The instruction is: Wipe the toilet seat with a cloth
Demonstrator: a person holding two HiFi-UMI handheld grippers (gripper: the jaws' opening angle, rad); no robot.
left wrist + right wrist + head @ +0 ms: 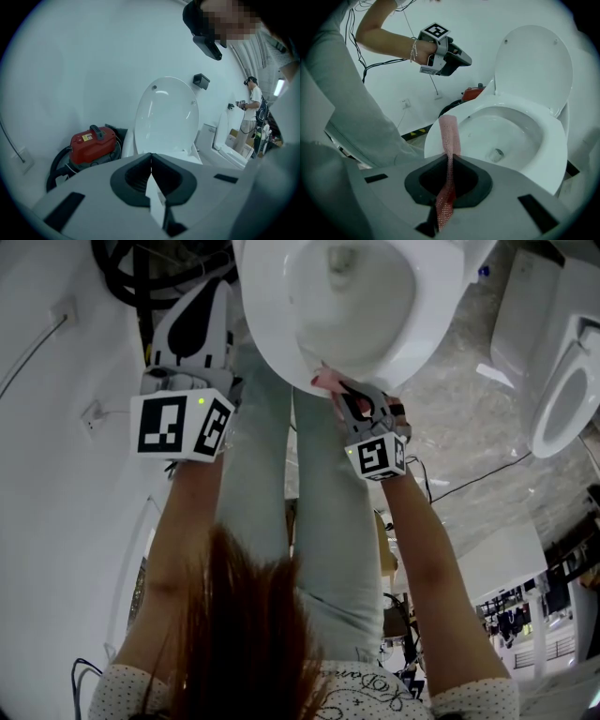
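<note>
The white toilet seat (272,352) rings the open bowl, and its lid (534,65) stands raised behind. A pink cloth (450,133) is pinched in my right gripper (449,157), which is shut on it. The cloth's free end lies on the seat's near rim (326,381), with my right gripper (354,404) just in front of it. My left gripper (208,298) is held up to the left of the bowl, away from the seat, its jaws shut with nothing between them (151,157). It also shows high in the right gripper view as the left gripper (457,58).
A red vacuum cleaner (92,140) with a black hose (141,277) sits against the wall left of the toilet. A second toilet (572,390) stands to the right. Another person (251,108) stands farther off. The person's legs (272,474) stand close before the bowl.
</note>
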